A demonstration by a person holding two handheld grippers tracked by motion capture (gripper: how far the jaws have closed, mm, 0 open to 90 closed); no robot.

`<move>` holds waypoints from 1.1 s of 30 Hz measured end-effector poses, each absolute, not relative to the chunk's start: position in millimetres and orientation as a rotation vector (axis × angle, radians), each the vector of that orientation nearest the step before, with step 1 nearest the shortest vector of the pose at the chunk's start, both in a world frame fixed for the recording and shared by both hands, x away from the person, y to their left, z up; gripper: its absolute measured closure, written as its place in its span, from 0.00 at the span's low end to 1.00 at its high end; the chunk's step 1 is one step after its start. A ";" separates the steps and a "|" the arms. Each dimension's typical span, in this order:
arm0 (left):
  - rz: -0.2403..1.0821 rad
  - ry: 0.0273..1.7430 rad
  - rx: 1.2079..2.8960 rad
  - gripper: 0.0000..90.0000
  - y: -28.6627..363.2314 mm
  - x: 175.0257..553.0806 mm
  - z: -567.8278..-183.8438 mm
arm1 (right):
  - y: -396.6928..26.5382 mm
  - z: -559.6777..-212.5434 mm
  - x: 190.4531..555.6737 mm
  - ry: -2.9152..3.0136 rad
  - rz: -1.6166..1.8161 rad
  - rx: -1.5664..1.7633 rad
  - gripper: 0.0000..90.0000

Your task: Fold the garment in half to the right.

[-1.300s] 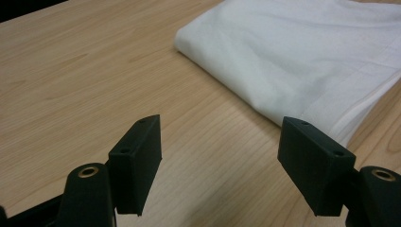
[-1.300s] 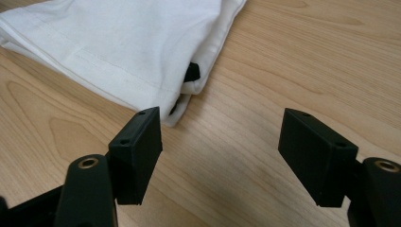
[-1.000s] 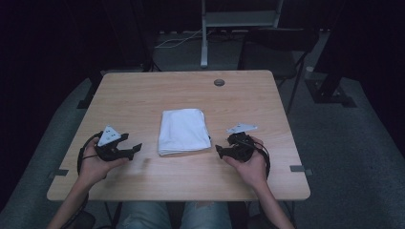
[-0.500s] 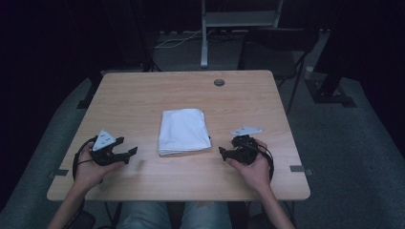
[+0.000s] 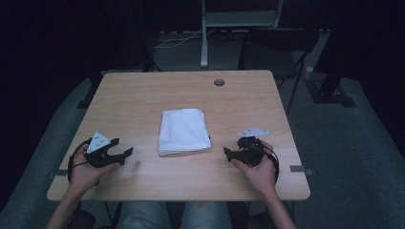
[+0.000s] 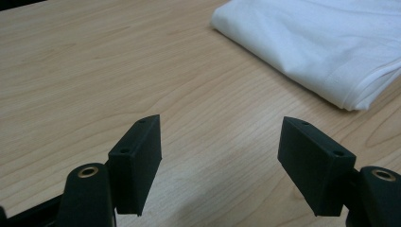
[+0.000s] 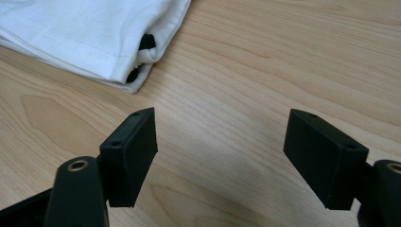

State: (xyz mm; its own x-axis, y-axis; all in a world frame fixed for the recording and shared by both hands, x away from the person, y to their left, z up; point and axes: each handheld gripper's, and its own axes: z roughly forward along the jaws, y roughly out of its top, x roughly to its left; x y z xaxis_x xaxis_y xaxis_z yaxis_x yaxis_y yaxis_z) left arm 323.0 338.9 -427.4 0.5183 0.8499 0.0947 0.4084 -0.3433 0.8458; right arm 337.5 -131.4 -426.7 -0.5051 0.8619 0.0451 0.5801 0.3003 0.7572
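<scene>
A folded white cloth (image 5: 184, 131) lies flat near the middle of the wooden bench (image 5: 143, 95), its long sides running away from the person. In the left gripper view the cloth (image 6: 321, 42) fills the upper right corner, with a stitched hem and layered edges along its near corner. In the right gripper view the cloth (image 7: 90, 33) sits at the upper left, and something small and dark shows between its layers at the near corner; it may be a tag or a printed patch, but it is too small to tell.

The left gripper (image 5: 125, 153) is held in the person's left hand (image 5: 86, 169) near the front left of the bench, pointing toward the cloth and well apart from it. Its fingers (image 6: 137, 165) are spread wide with only bare wood between them. The right gripper (image 5: 227, 153) is held in the right hand (image 5: 260, 169) just to the right of the cloth's near corner, near it but not touching. Its fingers (image 7: 127, 156) are likewise released and spread wide over bare wood, grasping nothing.

A grey three-cornered plate sits on top of each gripper, and a cable loops from each around the wrist. A small round dark disc (image 5: 219, 82) lies near the far edge of the bench, well apart from the cloth. Below the front edge the person's knees in jeans (image 5: 167, 217) show.
</scene>
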 end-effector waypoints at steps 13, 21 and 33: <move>0.706 1.059 1.924 0.35 350.6 318.3 -430.1 | -140.4 -428.1 333.5 2.177 1.052 1.314 0.28; 0.717 1.077 1.903 0.35 356.7 315.7 -430.9 | -148.3 -429.9 330.8 2.154 1.055 1.341 0.27; 0.731 1.084 1.885 0.35 362.3 313.7 -431.2 | -157.8 -431.8 328.3 2.135 1.050 1.369 0.27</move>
State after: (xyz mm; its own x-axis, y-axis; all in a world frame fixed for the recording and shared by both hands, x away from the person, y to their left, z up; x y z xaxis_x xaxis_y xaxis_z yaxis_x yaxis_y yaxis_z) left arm 313.7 362.3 -431.2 0.4599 0.8842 0.0812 0.4065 -0.2910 0.8660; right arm 328.3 -157.8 -431.8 -0.4443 0.8934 0.0663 0.5982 0.2407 0.7644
